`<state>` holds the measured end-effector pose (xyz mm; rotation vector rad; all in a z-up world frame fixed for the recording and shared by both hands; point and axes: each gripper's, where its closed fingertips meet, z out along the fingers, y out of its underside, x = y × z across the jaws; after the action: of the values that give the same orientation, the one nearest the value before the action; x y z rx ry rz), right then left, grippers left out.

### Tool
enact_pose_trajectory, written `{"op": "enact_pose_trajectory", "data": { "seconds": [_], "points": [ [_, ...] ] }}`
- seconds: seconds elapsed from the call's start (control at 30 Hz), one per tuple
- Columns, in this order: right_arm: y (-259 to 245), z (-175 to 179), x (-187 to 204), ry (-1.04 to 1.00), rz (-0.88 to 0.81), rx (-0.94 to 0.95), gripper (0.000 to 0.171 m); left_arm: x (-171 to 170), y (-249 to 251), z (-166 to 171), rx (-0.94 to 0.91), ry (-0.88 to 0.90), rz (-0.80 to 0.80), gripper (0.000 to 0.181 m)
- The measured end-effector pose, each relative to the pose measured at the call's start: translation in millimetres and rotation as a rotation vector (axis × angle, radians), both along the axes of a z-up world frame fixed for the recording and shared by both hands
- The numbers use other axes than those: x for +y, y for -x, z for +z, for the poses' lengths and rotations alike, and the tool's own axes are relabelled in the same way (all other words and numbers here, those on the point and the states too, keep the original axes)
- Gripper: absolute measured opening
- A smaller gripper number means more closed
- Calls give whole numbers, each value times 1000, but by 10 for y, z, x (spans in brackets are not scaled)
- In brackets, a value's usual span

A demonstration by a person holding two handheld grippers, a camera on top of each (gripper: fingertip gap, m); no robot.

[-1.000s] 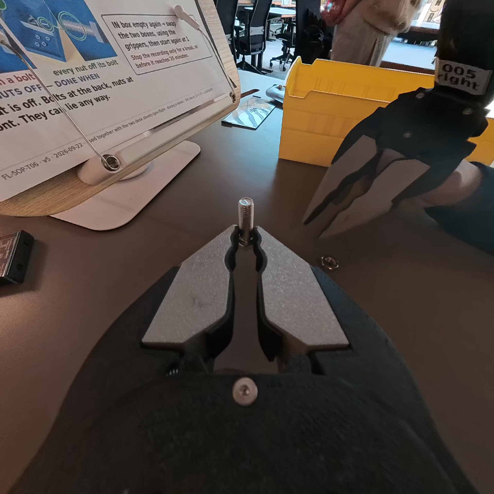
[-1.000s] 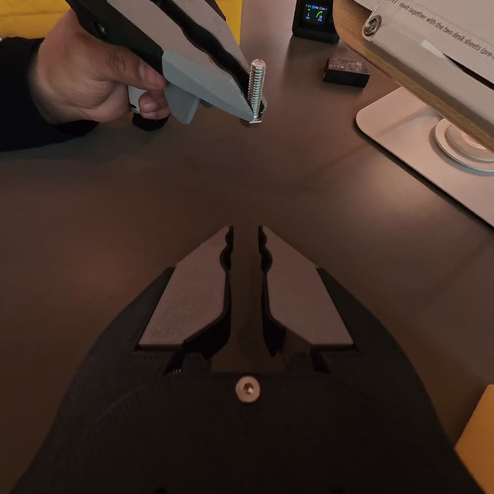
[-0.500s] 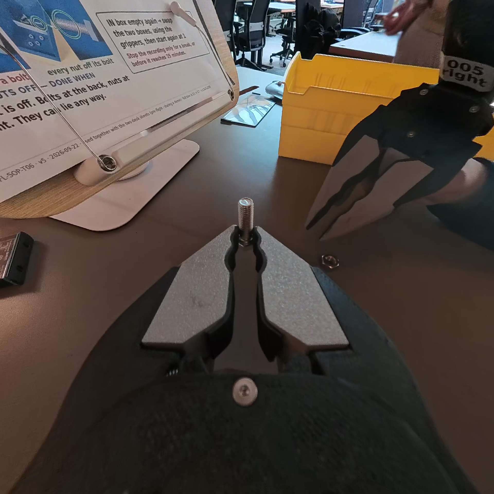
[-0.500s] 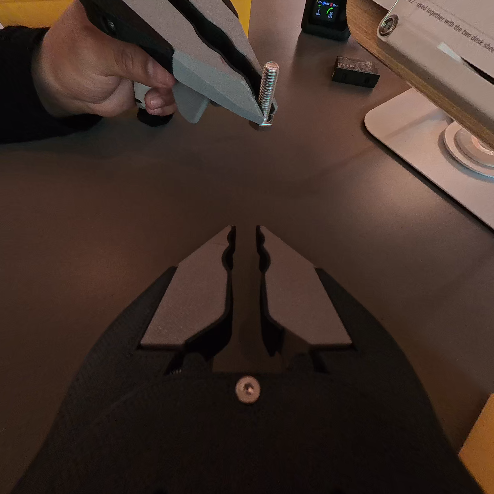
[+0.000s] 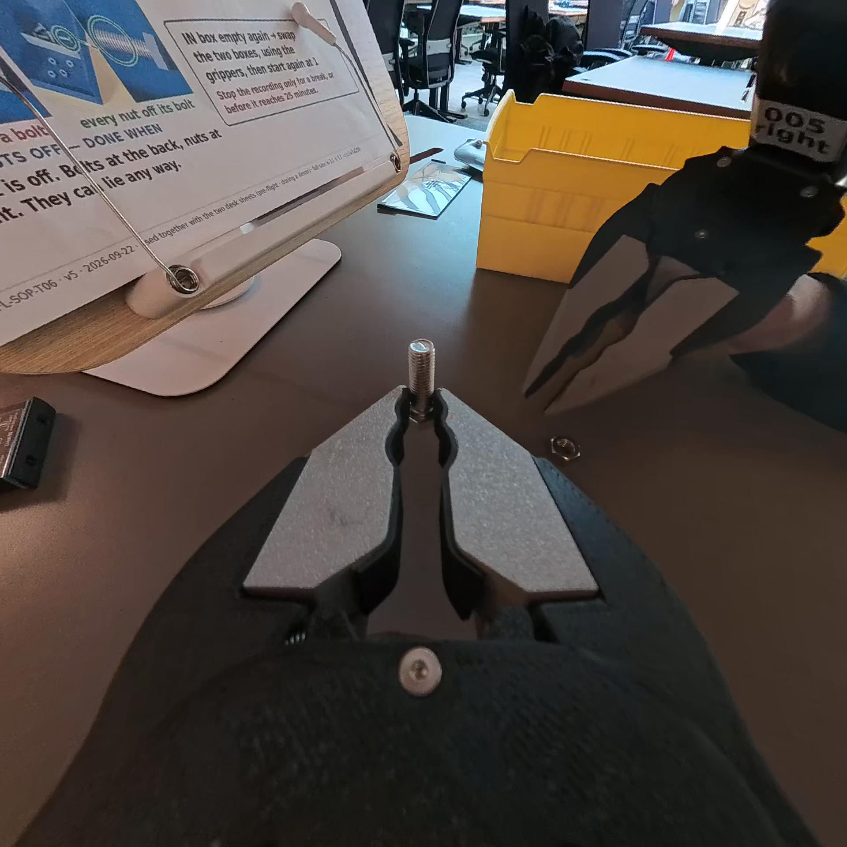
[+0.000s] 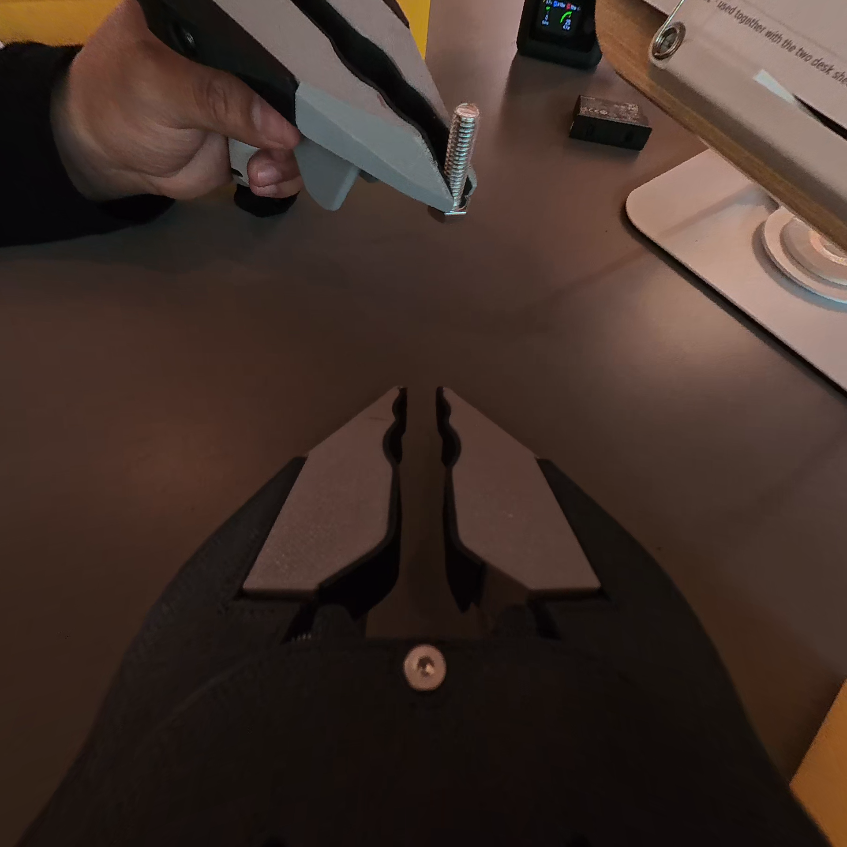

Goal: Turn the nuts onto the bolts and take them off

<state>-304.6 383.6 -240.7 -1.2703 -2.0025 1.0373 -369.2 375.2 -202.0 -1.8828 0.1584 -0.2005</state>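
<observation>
My left gripper (image 5: 420, 403) is shut on a silver bolt (image 5: 420, 369) near its head, and the threaded shaft stands upright above the fingertips. The right wrist view shows the same bolt (image 6: 462, 151) held just above the dark table by the left gripper (image 6: 458, 204). A loose hex nut (image 5: 565, 448) lies on the table right of the bolt. My right gripper (image 5: 538, 403) hovers just beyond the nut, tips pointing down. It is empty, with a narrow gap between the jaws (image 6: 420, 394). The nut does not show in the right wrist view.
A yellow bin (image 5: 573, 197) stands at the back right. A wooden document stand on a white base (image 5: 206, 348) is at the left, with a small black block (image 5: 23, 444) beside it. A small device with a screen (image 6: 559, 27) sits behind the left gripper. One gripper's finger ends stand about 8 cm off the other's.
The right gripper's jaws have narrowed a little, and it has drifted slightly towards the left gripper. The left gripper still holds the bolt in the same place.
</observation>
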Motion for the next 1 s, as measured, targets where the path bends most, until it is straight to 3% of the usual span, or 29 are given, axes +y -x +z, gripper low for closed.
{"op": "enact_pose_trajectory", "data": {
  "seconds": [0.5, 1.0],
  "points": [
    [-142, 87, 9, 75, 49, -12, 11, -22, -62, 9, -37, 3, -52, 7],
    [-233, -191, -197, -43, 146, -134, 11, -50, -191, -21, -69, 33, -141, 7]
  ]
}}
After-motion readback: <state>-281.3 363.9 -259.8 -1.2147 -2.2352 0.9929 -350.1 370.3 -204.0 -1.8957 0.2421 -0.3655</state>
